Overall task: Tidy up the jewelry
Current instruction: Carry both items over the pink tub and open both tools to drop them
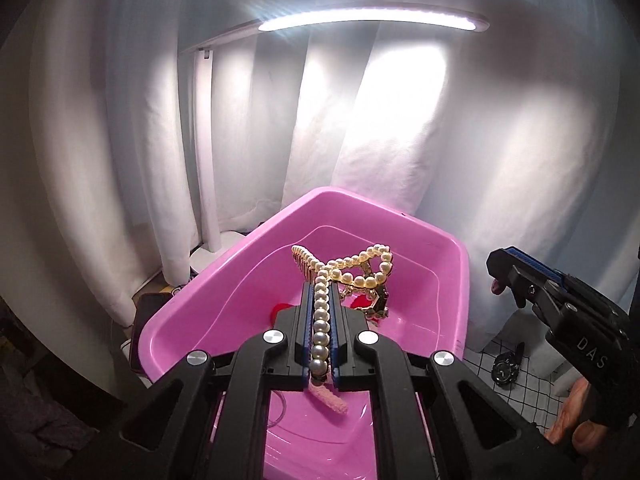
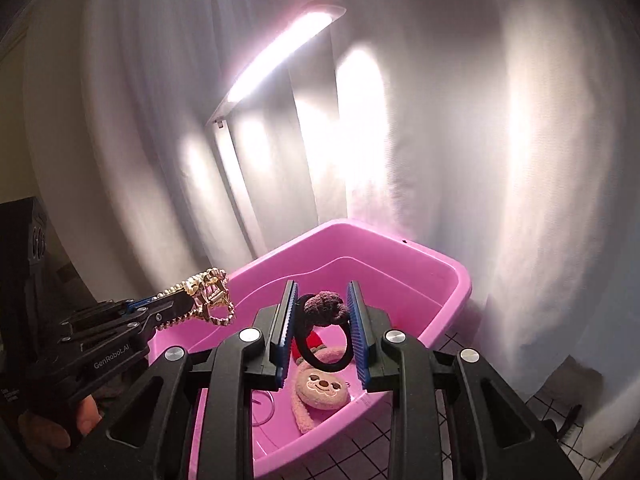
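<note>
— Logging items, bench side. L gripper (image 1: 320,300)?
— Jaws clamped tight on pearl necklace (image 1: 320,312); strand runs between the blue pads, rest bunches in a loop past the tips w/ gold chain bits (image 1: 380,300) tangled in. Held above pink tub (image 1: 240,276), not touching it.
— R gripper (image 2: 322,320)?
— Jaws closed partway, gripping a black hair tie (image 2: 324,354) w/ a fuzzy brown-purple bobble (image 2: 324,306) at top. Loop hangs between the pads, also over the tub.
— Tub contents?
— Pink plush sloth-face piece (image 2: 320,388) on the floor, near corner. Red item (image 2: 316,338) behind it, partly hidden, can't ID. Thin clear ring or loop (image 2: 266,404) at left of floor, too faint to say what.
— Surroundings?
— White curtain (image 1: 120,140) all round the back. White bar lamp (image 1: 372,20), lit, stem down to round base at tub's left. Dark phone-like slab (image 1: 148,308) by tub's left edge. Black wristwatch (image 1: 506,368) on grid-pattern mat (image 1: 532,400), right of tub, apart from it.
— Hands?
— Fingers (image 2: 86,420) on L gripper's handle seen from R cam; a bit of hand at R gripper's grip from L cam. Grippers side by side, apart, both aimed at tub
</note>
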The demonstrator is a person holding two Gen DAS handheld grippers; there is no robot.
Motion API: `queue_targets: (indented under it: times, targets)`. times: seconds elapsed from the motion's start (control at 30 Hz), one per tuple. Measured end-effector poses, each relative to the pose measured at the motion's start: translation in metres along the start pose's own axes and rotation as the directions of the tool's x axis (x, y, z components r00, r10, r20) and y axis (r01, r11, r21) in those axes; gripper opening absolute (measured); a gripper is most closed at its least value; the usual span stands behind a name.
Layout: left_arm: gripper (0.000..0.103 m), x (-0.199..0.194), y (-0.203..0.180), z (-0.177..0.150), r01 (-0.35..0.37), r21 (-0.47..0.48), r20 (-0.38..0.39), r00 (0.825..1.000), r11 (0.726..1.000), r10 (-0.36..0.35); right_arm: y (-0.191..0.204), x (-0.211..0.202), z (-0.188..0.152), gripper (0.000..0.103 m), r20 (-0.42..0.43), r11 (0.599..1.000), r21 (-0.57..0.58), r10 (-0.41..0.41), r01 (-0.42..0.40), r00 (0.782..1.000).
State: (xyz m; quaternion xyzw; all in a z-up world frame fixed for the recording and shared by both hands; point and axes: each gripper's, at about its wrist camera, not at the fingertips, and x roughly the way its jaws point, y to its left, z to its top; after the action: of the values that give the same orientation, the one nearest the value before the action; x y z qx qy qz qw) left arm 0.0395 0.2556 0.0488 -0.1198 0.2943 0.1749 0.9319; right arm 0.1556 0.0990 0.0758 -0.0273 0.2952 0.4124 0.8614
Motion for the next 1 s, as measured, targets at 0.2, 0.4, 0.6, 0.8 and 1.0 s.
queue_targets:
  times: [0.2, 0.4, 0.6, 0.8, 1.0]
  targets:
    - [0.007, 0.046, 0.025, -0.008, -0.015, -0.027, -0.127, 0.992, 1.0, 0.012, 0.002, 0.073, 0.015, 0.025, -0.175, 1.0, 0.01, 0.007, -0.006, 0.985]
    - [0.007, 0.077, 0.035, -0.01, -0.014, -0.04, -0.238, 0.971, 0.999, 0.004, -0.01, 0.123, 0.02, 0.025, -0.322, 0.999, 0.05, -0.005, 0.022, 0.947]
    - [0.008, 0.096, 0.038, -0.009, -0.028, -0.033, -0.313, 0.95, 0.999, 0.016, -0.019, 0.148, 0.018, 0.028, -0.404, 0.996, 0.07, -0.024, 0.056, 0.915]
    - [0.041, 0.099, 0.038, -0.008, -0.053, -0.012, -0.325, 0.945, 0.998, 0.046, -0.028, 0.153, 0.019, 0.05, -0.401, 0.994, 0.061, -0.062, 0.095, 0.914]
    - [0.082, 0.081, 0.032, 0.001, -0.095, 0.041, -0.229, 0.968, 0.995, 0.102, -0.037, 0.149, 0.022, 0.054, -0.387, 0.991, 0.083, -0.066, 0.106, 0.92]
